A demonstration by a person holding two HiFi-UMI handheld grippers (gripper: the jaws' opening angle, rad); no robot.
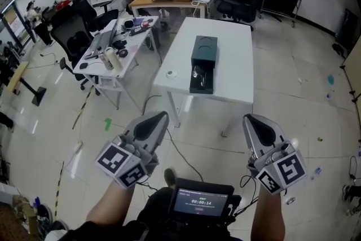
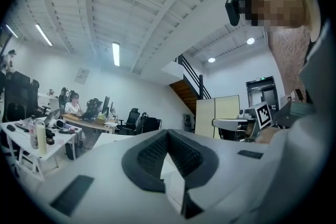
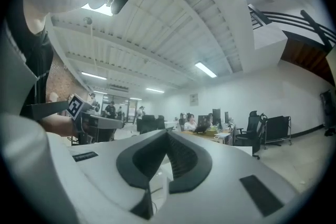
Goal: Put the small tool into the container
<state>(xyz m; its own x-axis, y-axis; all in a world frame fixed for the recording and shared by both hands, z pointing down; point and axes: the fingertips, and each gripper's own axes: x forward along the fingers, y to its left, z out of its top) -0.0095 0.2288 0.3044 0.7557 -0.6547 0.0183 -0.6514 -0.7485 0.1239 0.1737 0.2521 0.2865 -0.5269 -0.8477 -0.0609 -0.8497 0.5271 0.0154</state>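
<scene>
Pale tiled floor [image 1: 293,82] lies open on the table's right side and between the table and the person, with a cable trailing across it. The white table [image 1: 231,53] stands lengthwise away from the person, its near short edge well ahead of both tongs. Its right half is bare out to the edge. A cluttered desk [image 1: 107,73] crowds its left side, leaving only a narrow lane.

A dark container [image 1: 203,48] sits along the table's midline, its long axis running with the table's length. A little white round thing [image 1: 171,73] lies near the left edge, apart from it.

The left gripper [image 1: 160,118] and right gripper [image 1: 251,119] are held low and well apart over the floor, tips pointing toward the table. In each gripper's own view the two jaws meet at the tip with nothing between them (only the room shows beyond). The person's forearms are cut off by the bottom edge, and a small screen [image 1: 200,200] sits between them.

The small tool [image 1: 196,72] is a shiny speck at the container's near, darker half, toward its left side. It is too small to tell its long axis, which way it points, or whether it lies inside or on top.
</scene>
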